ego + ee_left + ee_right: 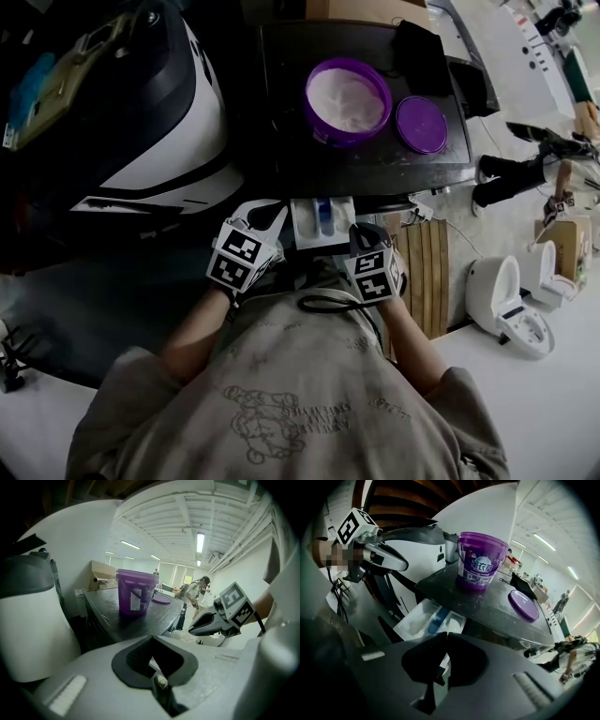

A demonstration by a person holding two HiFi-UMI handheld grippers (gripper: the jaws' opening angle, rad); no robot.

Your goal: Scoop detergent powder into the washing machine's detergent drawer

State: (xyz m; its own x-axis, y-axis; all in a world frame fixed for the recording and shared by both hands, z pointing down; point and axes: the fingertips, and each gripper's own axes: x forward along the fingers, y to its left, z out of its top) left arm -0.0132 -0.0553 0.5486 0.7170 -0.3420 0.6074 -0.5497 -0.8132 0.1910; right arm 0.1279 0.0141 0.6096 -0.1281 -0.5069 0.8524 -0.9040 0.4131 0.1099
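At the far centre of the dark worktop [291, 155] stands an open purple bucket [307, 103] filled with white detergent powder [345, 98]. Its purple lid [421, 124] lies flat just beside it on the right.

Along the near edge of the worktop, the white detergent drawer [321, 223] is pulled out. It shows white compartments with a blue insert in the middle.

1. Left tool [270, 219]: held just left of the drawer. Its jaws are pressed together, with nothing visible between them. Its own view looks up at the bucket [135, 592].
2. Right tool [362, 232]: held just right of the drawer. Its jaws are pressed together and grip nothing. Its own view looks across the open drawer [429, 618] towards the labelled bucket [480, 566] and the lid [524, 605].

Neither tool touches the bucket or the powder. A large white and black appliance [159, 112] stands to the left of the worktop.
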